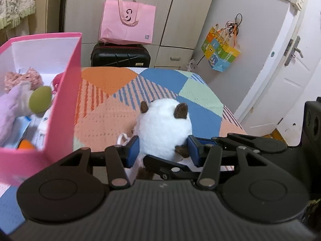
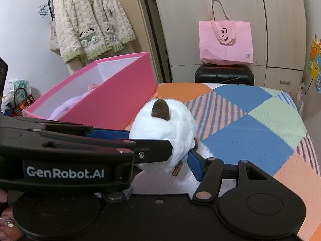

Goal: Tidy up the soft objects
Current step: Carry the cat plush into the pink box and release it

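Plush cat [image 1: 163, 126]: white with brown ears, lifted above the patchwork blanket [image 1: 202, 104], at 3 o'clock of the pink box [image 1: 64, 104].
Left gripper [image 1: 163, 149]: blue pads pinch the cat's sides.
Right gripper [image 2: 170, 150]: also clamps the cat, its head at 12 o'clock of the pads.
Left view only: toys inside the box, door at 3 o'clock.
Right view only: fluffy cardigan [image 2: 90, 20] hanging at 11 o'clock.

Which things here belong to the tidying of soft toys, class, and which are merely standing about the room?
Job: white plush cat, held by left gripper and right gripper; pink box with soft toys.

Standing about: pink tote bag, black suitcase, fluffy cardigan, patchwork blanket.
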`<state>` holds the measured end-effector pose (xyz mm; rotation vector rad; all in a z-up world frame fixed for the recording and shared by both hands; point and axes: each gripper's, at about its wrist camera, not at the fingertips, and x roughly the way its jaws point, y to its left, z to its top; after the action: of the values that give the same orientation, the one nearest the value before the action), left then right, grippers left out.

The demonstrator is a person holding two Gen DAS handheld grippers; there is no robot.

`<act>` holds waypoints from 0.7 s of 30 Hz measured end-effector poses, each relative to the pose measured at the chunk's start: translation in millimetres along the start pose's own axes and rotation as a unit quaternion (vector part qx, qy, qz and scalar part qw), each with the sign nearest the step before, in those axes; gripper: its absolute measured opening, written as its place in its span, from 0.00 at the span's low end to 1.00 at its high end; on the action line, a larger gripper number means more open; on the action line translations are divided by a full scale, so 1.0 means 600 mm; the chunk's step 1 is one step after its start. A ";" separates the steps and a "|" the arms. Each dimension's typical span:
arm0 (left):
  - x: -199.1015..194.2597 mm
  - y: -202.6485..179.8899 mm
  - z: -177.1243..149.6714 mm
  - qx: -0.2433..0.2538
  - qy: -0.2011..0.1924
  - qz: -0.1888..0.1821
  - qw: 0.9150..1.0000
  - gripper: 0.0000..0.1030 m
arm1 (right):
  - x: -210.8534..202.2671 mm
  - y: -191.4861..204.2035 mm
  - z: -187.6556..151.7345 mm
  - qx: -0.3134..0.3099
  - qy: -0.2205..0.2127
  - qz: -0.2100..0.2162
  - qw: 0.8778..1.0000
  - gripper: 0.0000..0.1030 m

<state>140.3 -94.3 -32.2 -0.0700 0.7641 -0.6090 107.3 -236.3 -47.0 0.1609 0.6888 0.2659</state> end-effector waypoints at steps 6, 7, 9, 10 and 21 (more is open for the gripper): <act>-0.060 0.025 -0.024 -0.002 -0.006 -0.008 1.000 0.48 | -0.029 0.051 -0.014 -0.011 0.004 0.007 1.000 0.63; -0.071 0.031 -0.028 -0.003 -0.009 -0.009 1.000 0.48 | -0.035 0.062 -0.015 -0.016 0.002 0.009 1.000 0.63; -0.094 0.042 -0.034 -0.004 -0.013 -0.011 1.000 0.48 | -0.044 0.085 -0.016 -0.028 0.001 0.014 1.000 0.63; -0.106 0.048 -0.037 -0.006 -0.015 -0.011 1.000 0.48 | -0.048 0.095 -0.015 -0.034 0.001 0.017 0.999 0.63; -0.238 0.102 -0.028 -0.018 -0.083 0.016 0.996 0.48 | -0.078 0.218 0.034 -0.097 -0.039 0.044 0.994 0.63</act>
<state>79.4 36.1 28.3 -0.1394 0.6143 -0.5515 61.1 -126.5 27.4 0.0147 0.5751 0.4067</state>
